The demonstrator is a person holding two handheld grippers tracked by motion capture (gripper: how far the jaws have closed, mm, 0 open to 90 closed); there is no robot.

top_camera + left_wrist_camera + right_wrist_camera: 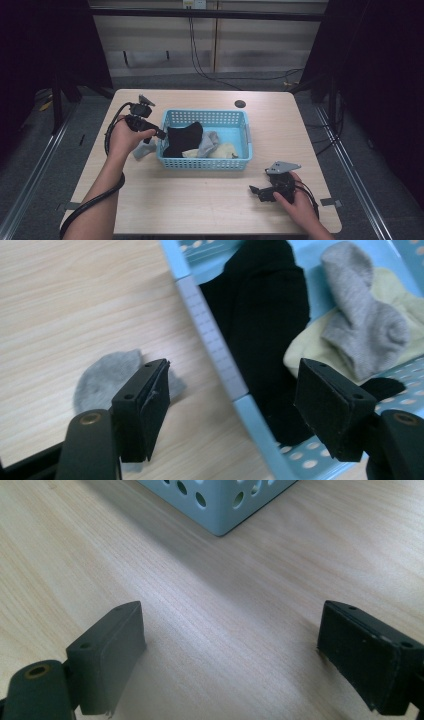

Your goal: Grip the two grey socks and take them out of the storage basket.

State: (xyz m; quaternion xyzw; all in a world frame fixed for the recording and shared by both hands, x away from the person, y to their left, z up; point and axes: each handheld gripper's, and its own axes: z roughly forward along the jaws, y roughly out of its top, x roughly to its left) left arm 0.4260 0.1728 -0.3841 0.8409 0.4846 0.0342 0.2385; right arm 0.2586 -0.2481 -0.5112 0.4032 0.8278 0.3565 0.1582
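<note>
Perforated blue plastic basket [205,162] holds soft knit socks [265,315]; both grippers, left gripper [232,405] and right gripper [232,655], gape wide.

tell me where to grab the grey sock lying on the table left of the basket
Pinch the grey sock at its rounded end farthest from the basket, coming straight down with the open left gripper. It lies flat beside the basket wall, so the outer end probably leaves the jaws more room.

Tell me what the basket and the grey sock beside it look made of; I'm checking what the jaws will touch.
The basket looks like moulded plastic: light blue, smooth, matte walls pierced with regular round holes. The grey sock on the table looks like soft knit fabric, with a fuzzy matte surface and rounded, limp shape; the exact fibre can't be told.
</note>
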